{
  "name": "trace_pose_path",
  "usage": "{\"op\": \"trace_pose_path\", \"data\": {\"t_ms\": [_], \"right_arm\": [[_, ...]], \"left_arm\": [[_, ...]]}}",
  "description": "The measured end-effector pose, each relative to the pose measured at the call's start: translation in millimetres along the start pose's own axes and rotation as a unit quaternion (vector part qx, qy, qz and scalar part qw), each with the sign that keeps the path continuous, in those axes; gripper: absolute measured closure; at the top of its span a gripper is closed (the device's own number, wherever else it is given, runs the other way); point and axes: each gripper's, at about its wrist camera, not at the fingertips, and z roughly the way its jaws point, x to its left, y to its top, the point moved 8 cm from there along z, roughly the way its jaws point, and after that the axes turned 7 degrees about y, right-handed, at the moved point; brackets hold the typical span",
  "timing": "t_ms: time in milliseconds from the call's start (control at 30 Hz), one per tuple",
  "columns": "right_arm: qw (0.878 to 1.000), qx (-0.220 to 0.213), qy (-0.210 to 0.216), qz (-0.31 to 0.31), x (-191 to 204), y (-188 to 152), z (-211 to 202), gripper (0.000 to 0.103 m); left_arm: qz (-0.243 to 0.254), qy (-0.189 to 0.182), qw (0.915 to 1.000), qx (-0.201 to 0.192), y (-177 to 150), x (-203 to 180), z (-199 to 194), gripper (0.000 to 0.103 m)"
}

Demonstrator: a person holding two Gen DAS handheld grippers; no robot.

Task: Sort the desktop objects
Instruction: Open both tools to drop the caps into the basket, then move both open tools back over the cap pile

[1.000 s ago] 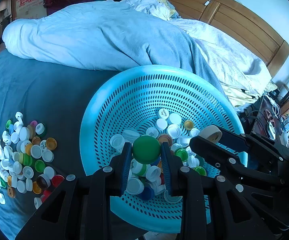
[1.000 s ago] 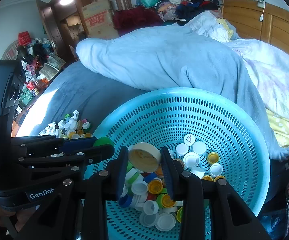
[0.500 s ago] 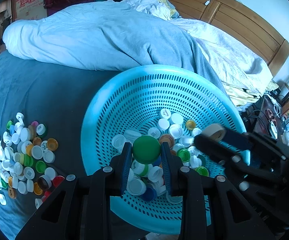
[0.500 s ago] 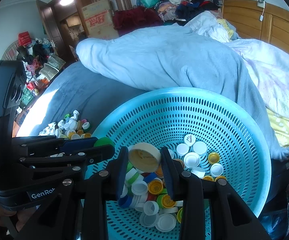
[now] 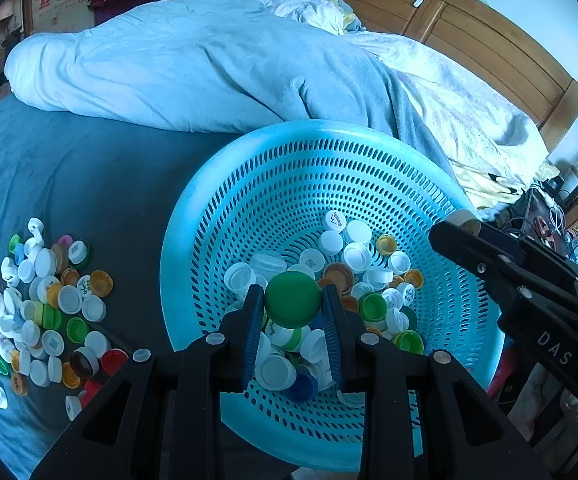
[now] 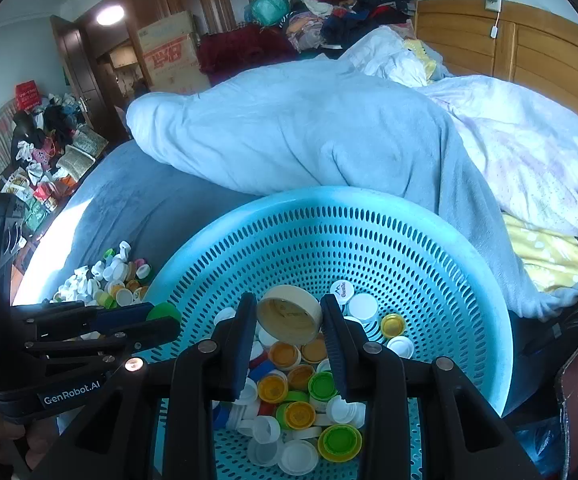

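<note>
Over the turquoise perforated basket [image 5: 289, 184], left gripper [image 5: 292, 312] clenched on a green cap [image 5: 292, 305], pinched between both pads above the heap of bottle caps [image 5: 353, 276] inside. Beside it, right gripper [image 6: 289, 320] clamped on a cream-coloured cap [image 6: 289, 314], tilted, hollow side toward the camera, likewise above the heap. On the blue bedspread [image 5: 89, 176], left of the basket, a second pile of loose caps [image 5: 37, 308].

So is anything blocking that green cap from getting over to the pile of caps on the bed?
Nothing visible. The left hand-held gripper holds the green cap above the basket, and only bare blue blanket lies between the basket's rim and the pile.
</note>
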Motion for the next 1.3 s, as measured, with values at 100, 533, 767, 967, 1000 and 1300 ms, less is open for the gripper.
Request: {"op": "trace_pose_path", "data": {"t_ms": [100,533,767,967,1000,1300], "right_arm": [[1.000,0.002,0.001,0.000,0,-1,3,0.066],[0.999,-0.026,-0.024,0.003,-8,5,-9,0.016],[0.999,-0.037,-0.007,-0.007,11,9,-17,0.016],[0.999,-0.025,0.022,-0.033,43,3,-10,0.016],[0.999,-0.024,0.027,-0.040,51,2,-9,0.016],[0.995,0.002,0.054,-0.083,108,-10,14,0.011]], "left_arm": [[-0.002,-0.001,1.0000,0.002,-1,1,2,0.078],[-0.021,0.013,0.9996,-0.017,-1,15,-2,0.046],[-0.072,0.037,0.9950,-0.058,-6,75,-31,0.046],[-0.178,0.119,0.9693,-0.122,-48,214,-71,0.046],[-0.197,0.142,0.9616,-0.128,-62,242,-77,0.046],[-0.319,0.193,0.9250,-0.072,-211,392,-56,0.046]]}}
